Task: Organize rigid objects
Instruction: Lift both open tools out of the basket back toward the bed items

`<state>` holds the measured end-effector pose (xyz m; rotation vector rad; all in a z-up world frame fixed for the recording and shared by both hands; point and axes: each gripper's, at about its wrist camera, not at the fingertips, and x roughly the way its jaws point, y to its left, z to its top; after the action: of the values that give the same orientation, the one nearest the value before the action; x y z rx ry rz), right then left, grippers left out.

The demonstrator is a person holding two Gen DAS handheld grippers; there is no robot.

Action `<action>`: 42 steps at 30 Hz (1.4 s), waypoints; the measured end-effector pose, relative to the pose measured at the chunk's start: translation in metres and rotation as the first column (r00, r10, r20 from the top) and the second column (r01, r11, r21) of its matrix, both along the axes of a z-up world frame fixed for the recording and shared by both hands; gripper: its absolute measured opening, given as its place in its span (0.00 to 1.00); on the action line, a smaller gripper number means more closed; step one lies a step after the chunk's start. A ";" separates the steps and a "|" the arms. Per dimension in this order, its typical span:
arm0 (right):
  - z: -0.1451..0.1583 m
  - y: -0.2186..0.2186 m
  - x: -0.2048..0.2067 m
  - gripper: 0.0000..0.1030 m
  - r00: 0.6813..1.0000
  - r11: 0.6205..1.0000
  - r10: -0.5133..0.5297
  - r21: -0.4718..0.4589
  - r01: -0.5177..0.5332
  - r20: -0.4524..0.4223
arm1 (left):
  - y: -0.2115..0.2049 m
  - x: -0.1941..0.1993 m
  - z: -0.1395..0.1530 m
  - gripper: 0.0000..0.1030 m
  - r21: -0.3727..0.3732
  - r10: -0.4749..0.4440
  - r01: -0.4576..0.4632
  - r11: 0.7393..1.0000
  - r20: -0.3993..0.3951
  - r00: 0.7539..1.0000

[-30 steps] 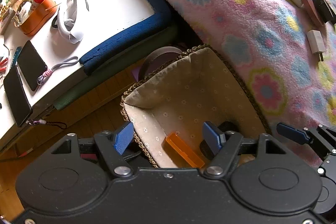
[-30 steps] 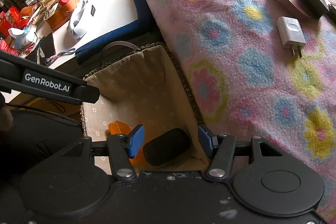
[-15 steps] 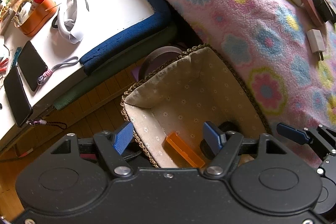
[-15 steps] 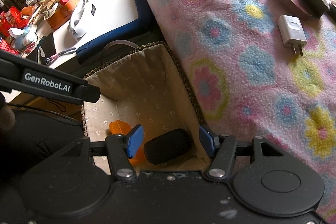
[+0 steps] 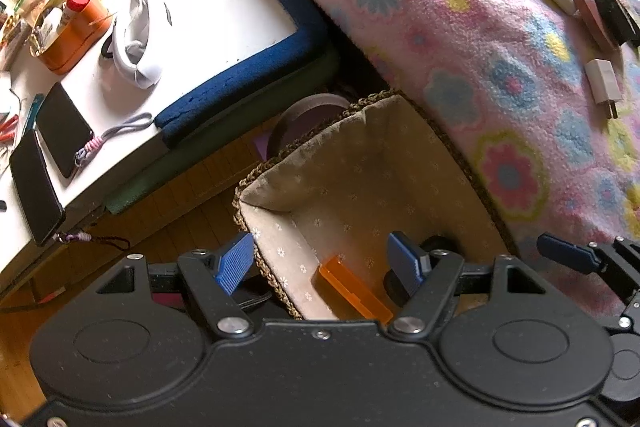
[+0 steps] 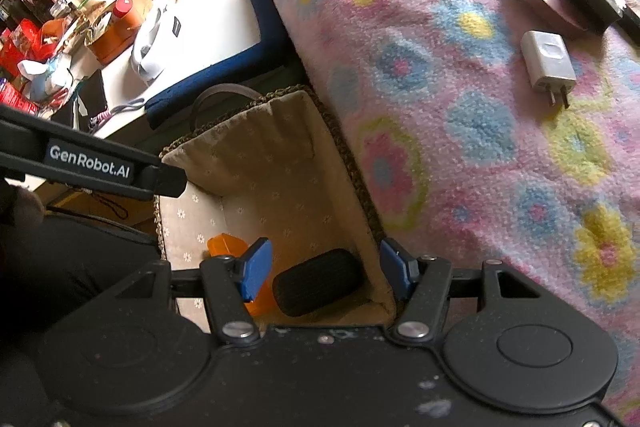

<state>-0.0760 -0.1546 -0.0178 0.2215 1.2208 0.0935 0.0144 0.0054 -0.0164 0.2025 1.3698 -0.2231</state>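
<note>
1. The left gripper (image 5: pixel 322 261) is spread wide and holds nothing, above the basket (image 5: pixel 352 167).
2. The right gripper (image 6: pixel 326 269) is also spread, empty.
3. An orange box (image 5: pixel 352 289) and a black cylinder (image 6: pixel 318 281) lie inside the basket.
4. A white charger (image 6: pixel 548 61) lies on the blanket (image 6: pixel 460 147).

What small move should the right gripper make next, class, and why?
Probably lift the right gripper out of the basket and swing it toward the white charger: its fingers are open and empty, the black cylinder already lies inside, and the charger remains on the blanket.
</note>
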 end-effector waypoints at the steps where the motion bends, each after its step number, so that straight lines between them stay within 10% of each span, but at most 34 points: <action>1: 0.002 -0.002 0.000 0.58 1.000 1.000 -0.004 -0.002 0.004 0.007 | -0.001 -0.001 0.001 0.67 0.002 -0.006 0.006 1.000 0.008 1.000; 23: 0.033 -0.103 -0.010 0.63 0.942 0.949 -0.238 -0.149 0.277 0.236 | -0.020 -0.007 0.024 0.67 -0.042 -0.074 0.082 0.996 0.161 0.984; 30: 0.035 -0.176 -0.002 0.63 0.851 0.861 -0.376 -0.200 0.467 0.367 | -0.031 -0.009 0.026 0.67 -0.026 -0.105 0.111 0.993 0.185 0.977; 37: 0.025 -0.264 0.017 0.63 0.688 0.673 -0.529 -0.249 0.697 0.496 | -0.041 -0.011 0.025 0.67 0.005 -0.133 0.135 0.991 0.194 0.972; 42: 0.014 -0.309 0.031 0.63 0.680 0.635 -0.513 -0.301 0.711 0.524 | -0.048 -0.010 0.024 0.68 0.011 -0.134 0.134 0.991 0.183 0.974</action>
<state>-0.0452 -0.4638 -0.0040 0.1648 0.6639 -0.7628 0.0047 -0.0428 0.0080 0.3078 1.1742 -0.3101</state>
